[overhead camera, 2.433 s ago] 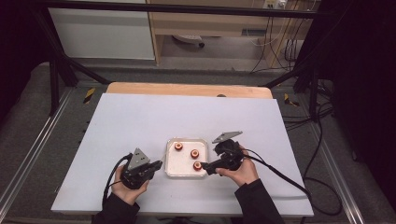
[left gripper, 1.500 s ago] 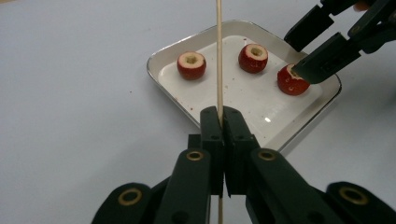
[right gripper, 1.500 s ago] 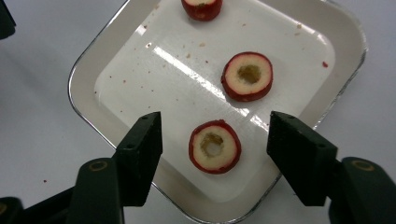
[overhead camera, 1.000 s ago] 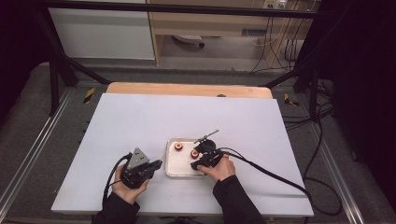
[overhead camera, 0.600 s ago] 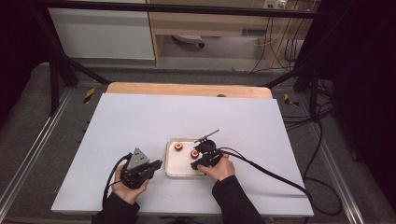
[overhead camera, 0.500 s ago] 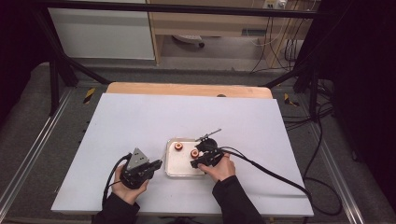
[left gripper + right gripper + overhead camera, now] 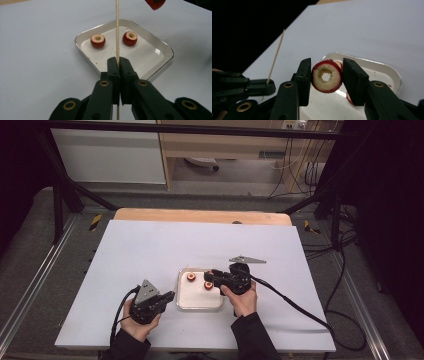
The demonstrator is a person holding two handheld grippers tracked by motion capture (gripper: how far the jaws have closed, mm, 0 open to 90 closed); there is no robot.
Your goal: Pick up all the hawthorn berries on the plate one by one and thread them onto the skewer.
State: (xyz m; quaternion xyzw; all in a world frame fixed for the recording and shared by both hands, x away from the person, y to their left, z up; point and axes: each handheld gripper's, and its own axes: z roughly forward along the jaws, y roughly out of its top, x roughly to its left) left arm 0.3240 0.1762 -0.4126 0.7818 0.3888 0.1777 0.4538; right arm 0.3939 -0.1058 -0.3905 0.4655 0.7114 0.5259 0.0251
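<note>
Skewer (image 7: 116,30) is pinched upright in the fully closed left gripper (image 7: 117,65). A light, soft cored fruit ring (image 7: 327,76) is clamped by its skin in the half-open right gripper (image 7: 326,80), lifted over the tray (image 7: 200,306); probably easily crushed, so best gripped gently.

Left gripper (image 7: 117,65) rests low, jaws pressed together — right gripper (image 7: 325,76) raised over the table, jaws part-closed.

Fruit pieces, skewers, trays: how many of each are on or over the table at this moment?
Red cored fruit pieces: 3, two lying in the tray, one gripped in the right gripper
Wooden skewer: 1, clamped in the left gripper
Tray: 1
Total: 5
</note>
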